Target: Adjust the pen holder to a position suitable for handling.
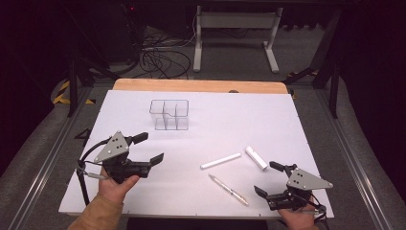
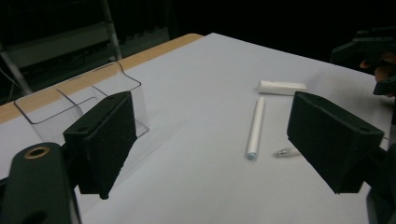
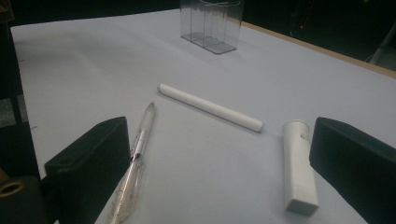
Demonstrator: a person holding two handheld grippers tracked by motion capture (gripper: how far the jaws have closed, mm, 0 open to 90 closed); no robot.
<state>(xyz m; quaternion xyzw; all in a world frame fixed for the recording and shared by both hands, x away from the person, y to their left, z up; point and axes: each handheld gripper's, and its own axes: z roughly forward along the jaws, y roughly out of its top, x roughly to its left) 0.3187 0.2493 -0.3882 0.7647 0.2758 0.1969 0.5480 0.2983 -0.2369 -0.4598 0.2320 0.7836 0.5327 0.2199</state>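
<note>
Both grippers empty, jaws spread: left gripper (image 1: 147, 148) hovers left of the clear plastic three-compartment organiser (image 1: 169, 115), right gripper (image 1: 269, 178) sits near-right of it. Long white cylindrical stick (image 1: 220, 161), short white plastic cap-like tube (image 1: 256, 157) and clear slim pen (image 1: 228, 189) lie flat on the white table sheet (image 1: 268, 115), between organiser and right gripper. Best move, likely: straddle one item mid-length, pinch squarely, keep it level. Organiser compartments look empty.

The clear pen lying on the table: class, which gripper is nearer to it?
Right. The right gripper sits just right of the clear pen; the left gripper is open, well off to its left.
</note>
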